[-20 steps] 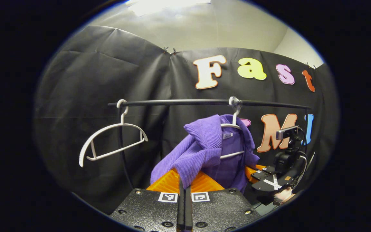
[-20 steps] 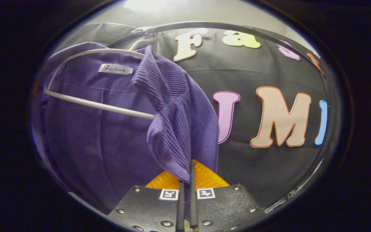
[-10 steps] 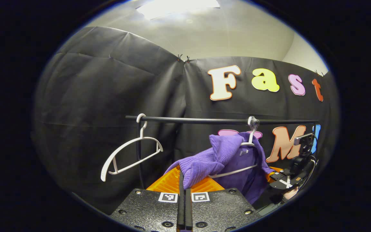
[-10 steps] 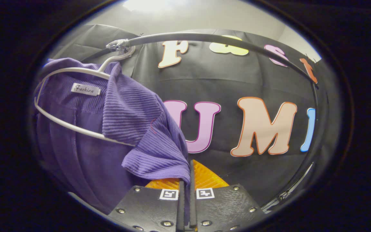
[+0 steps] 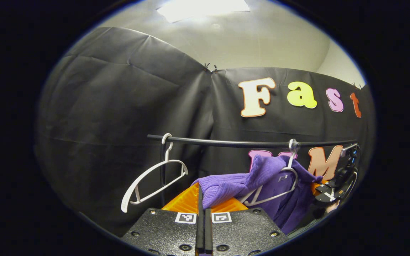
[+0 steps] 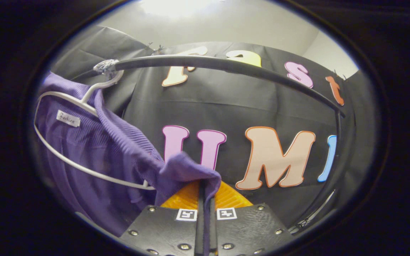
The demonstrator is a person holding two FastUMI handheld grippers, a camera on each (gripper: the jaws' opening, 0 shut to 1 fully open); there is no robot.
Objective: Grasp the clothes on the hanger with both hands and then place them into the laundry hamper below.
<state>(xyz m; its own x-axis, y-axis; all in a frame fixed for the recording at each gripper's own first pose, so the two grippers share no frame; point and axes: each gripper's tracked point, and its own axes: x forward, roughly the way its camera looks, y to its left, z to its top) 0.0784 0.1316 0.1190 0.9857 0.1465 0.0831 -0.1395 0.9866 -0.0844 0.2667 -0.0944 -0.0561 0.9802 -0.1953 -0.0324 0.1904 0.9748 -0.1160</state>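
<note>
Left gripper view
Left gripper (image 5: 202,199): clamped on a fold of the purple garment (image 5: 226,186), orange fingers (image 5: 183,201) pressed together with cloth pinched between them.
Purple garment: stretched sideways from the white hanger (image 5: 279,185) toward the fingers, one shoulder pulled off the hanger's arm, the rest draped below it.
White hanger: hooked on the black rail (image 5: 247,143), tilted, bottom bar bare in front of the cloth.
Empty hanger (image 5: 153,179): white, hooked on the same rail farther left, hanging askew, well apart from the garment.
Right gripper (image 5: 327,193): low at the right edge just beside the garment, a bit of hand beneath it; finger state unclear from here.

Right gripper view
Right gripper (image 6: 205,199): closed on the garment's edge (image 6: 190,172), cloth bunched over the orange fingers (image 6: 231,199) and caught between them.
Purple garment: hanging at left on the white hanger (image 6: 84,167), a white label (image 6: 68,118) inside the collar, a ribbed band running down to the fingers.
Black rail (image 6: 226,67): arching overhead, hanger hook (image 6: 107,69) caught on it at upper left.
</note>
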